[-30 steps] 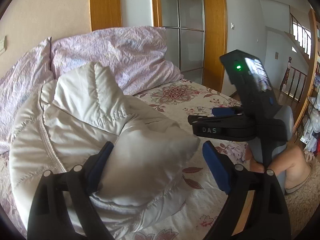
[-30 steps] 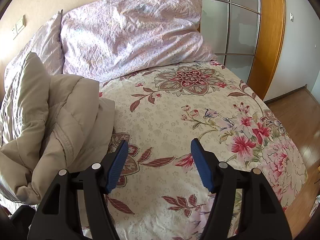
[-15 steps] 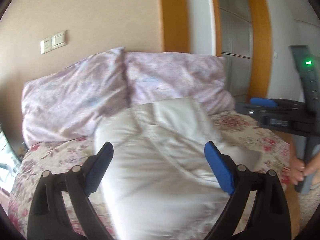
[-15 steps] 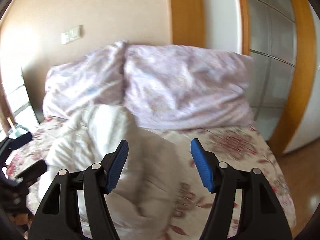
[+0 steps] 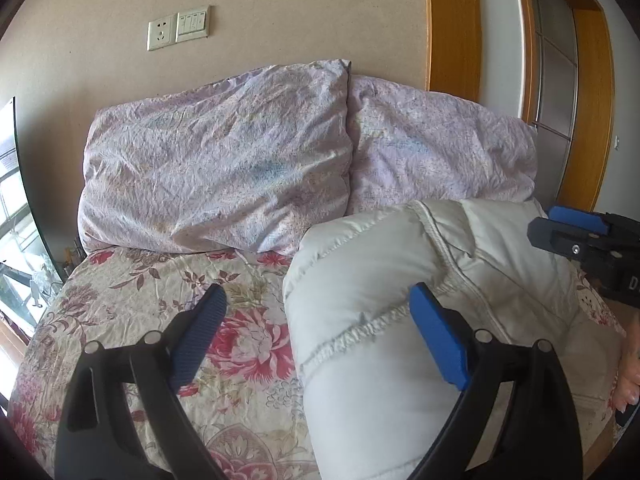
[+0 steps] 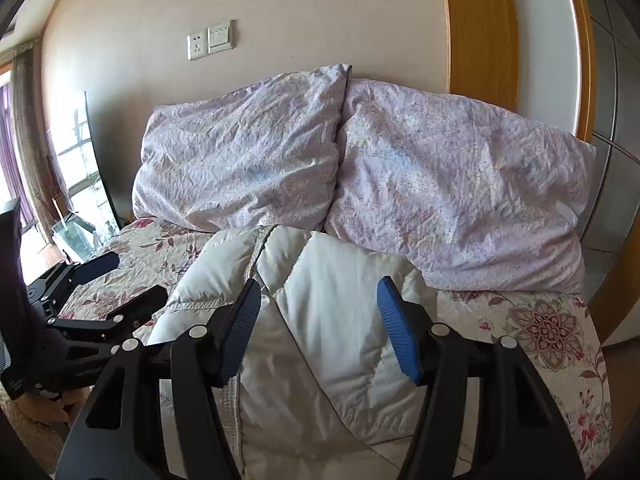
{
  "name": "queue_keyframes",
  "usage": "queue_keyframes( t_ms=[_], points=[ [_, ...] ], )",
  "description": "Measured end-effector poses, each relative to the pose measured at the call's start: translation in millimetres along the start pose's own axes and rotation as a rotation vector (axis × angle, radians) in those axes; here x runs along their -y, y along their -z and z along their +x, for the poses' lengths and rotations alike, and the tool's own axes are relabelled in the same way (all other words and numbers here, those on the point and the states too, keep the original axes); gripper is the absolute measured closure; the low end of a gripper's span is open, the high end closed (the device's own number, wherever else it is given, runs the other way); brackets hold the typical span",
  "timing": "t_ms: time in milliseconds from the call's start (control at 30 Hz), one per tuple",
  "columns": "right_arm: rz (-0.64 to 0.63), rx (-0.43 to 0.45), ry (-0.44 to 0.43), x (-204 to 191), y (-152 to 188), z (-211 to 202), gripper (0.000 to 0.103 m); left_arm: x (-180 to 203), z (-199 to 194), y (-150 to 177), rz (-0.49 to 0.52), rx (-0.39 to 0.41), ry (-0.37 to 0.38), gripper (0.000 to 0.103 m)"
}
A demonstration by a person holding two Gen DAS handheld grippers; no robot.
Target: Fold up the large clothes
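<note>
A folded off-white quilted jacket (image 5: 392, 280) lies in a thick bundle on the floral bed, its far end near the pillows; it also shows in the right wrist view (image 6: 320, 320). My left gripper (image 5: 316, 320) is open and empty, above the jacket's left edge and the bedspread. My right gripper (image 6: 318, 312) is open and empty, held over the jacket's middle. The right gripper shows at the right edge of the left wrist view (image 5: 592, 240), and the left gripper at the left of the right wrist view (image 6: 100, 292).
Two lilac pillows (image 5: 224, 168) (image 6: 460, 200) lean on the beige wall at the bed's head. The floral bedspread (image 5: 160, 300) lies bare left of the jacket. A wooden door frame (image 6: 476, 28) stands on the right. A window and glass furniture (image 6: 76, 232) are at far left.
Both grippers have swung round from facing the door side to facing the pillows and wall. The jacket now lies under and between them. Both stay open.
</note>
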State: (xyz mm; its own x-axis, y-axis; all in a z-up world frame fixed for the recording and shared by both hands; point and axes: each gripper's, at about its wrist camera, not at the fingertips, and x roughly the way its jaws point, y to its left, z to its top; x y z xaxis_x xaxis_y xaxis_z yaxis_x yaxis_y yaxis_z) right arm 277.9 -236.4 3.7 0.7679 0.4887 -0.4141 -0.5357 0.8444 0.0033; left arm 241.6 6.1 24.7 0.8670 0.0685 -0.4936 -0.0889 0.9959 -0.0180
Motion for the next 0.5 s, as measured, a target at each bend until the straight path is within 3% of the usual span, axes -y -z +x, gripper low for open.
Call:
queue_keyframes(
  t_ms=[167,300,400,500],
  points=[
    [-0.060,0.057,0.042,-8,-12,3,0.042,-3,39,1,-0.024,-0.072,0.004,0.011],
    [-0.075,0.098,0.076,-6,-27,3,0.042,8,50,0,0.001,-0.057,0.021,0.011],
    [-0.129,0.008,0.126,0,-17,27,0.042,28,56,-1,0.081,-0.057,0.024,0.011],
    [-0.115,-0.130,0.158,25,21,61,0.042,49,61,-1,0.146,-0.063,0.050,0.012]
  ],
)
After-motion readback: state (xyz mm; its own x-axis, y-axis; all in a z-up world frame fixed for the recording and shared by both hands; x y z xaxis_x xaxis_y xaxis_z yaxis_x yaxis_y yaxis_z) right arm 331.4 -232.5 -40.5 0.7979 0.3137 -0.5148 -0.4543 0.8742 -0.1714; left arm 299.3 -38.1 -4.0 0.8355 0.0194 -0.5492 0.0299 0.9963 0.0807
